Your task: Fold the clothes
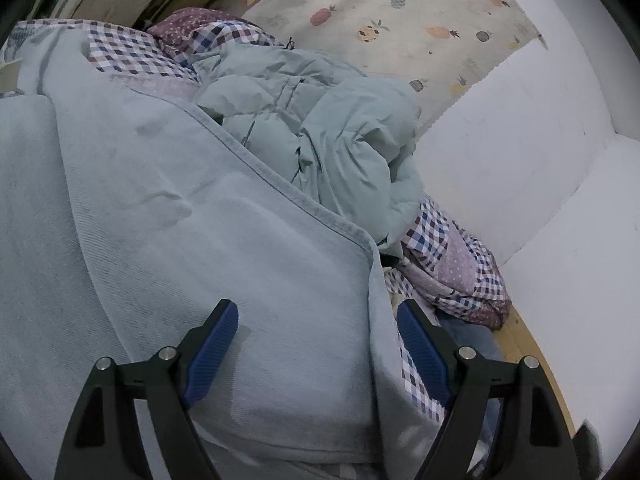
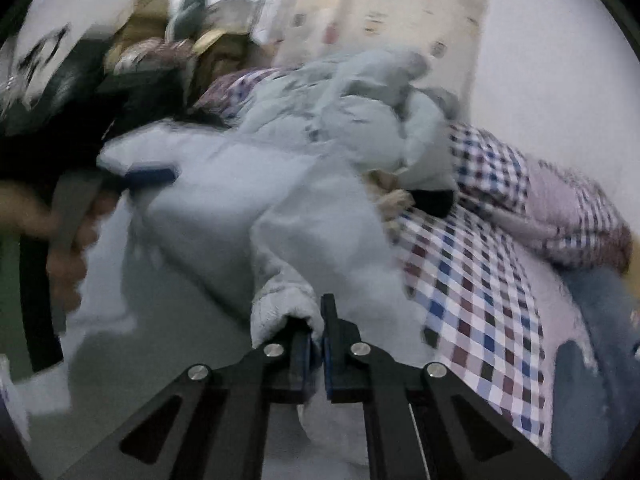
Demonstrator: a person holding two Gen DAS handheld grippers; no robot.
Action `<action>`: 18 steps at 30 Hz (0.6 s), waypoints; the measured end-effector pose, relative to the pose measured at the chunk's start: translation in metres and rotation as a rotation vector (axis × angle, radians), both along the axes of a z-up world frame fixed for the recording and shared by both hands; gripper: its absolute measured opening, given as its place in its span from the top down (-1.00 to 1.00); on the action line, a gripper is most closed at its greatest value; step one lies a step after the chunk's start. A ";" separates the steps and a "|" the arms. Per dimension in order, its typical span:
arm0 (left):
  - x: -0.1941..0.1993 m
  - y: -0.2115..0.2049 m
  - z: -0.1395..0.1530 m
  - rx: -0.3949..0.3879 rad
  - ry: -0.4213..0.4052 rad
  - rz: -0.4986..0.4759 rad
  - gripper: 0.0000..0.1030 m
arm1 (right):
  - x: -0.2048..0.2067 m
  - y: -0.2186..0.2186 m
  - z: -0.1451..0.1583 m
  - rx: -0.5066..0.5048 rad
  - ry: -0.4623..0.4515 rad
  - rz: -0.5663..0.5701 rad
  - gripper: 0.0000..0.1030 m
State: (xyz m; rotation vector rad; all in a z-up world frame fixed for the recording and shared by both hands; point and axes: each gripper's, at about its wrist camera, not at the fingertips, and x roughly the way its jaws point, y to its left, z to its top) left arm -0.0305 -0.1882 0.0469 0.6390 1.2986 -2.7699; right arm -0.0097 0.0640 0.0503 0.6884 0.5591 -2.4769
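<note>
A pale blue knitted garment [image 1: 180,220] lies spread over the bed, its hemmed edge running diagonally to a corner. My left gripper [image 1: 318,338] hovers open over that corner, one blue pad on the cloth, the other just past the edge. In the blurred right wrist view my right gripper [image 2: 318,336] is shut on a bunched fold of the same pale blue garment [image 2: 288,240]. The left gripper [image 2: 148,176] shows at the far left of that view, held by a person's hand [image 2: 64,248].
A crumpled mint padded jacket [image 1: 320,128] lies behind the garment. A checked quilt [image 1: 452,264] covers the bed [image 2: 480,280] beside a white wall [image 1: 540,160]. A pineapple-print cloth [image 1: 400,20] hangs behind. Clutter [image 2: 160,40] is piled at the far left.
</note>
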 end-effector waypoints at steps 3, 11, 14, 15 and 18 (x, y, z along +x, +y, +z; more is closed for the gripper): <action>-0.001 0.001 0.000 -0.007 -0.004 0.002 -0.65 | -0.029 0.026 0.027 -0.048 -0.002 -0.050 0.95; -0.002 0.005 0.001 -0.036 0.002 0.004 -0.65 | -0.129 0.097 0.090 -0.159 -0.038 -0.188 0.95; -0.003 0.007 0.002 -0.050 0.006 -0.004 -0.65 | -0.167 0.117 0.095 -0.178 -0.077 -0.231 0.95; -0.003 0.008 0.002 -0.055 0.007 -0.006 -0.65 | -0.180 0.124 0.097 -0.184 -0.090 -0.246 0.95; -0.005 0.012 0.003 -0.080 0.004 -0.017 -0.65 | -0.216 0.139 0.096 -0.194 -0.133 -0.273 0.95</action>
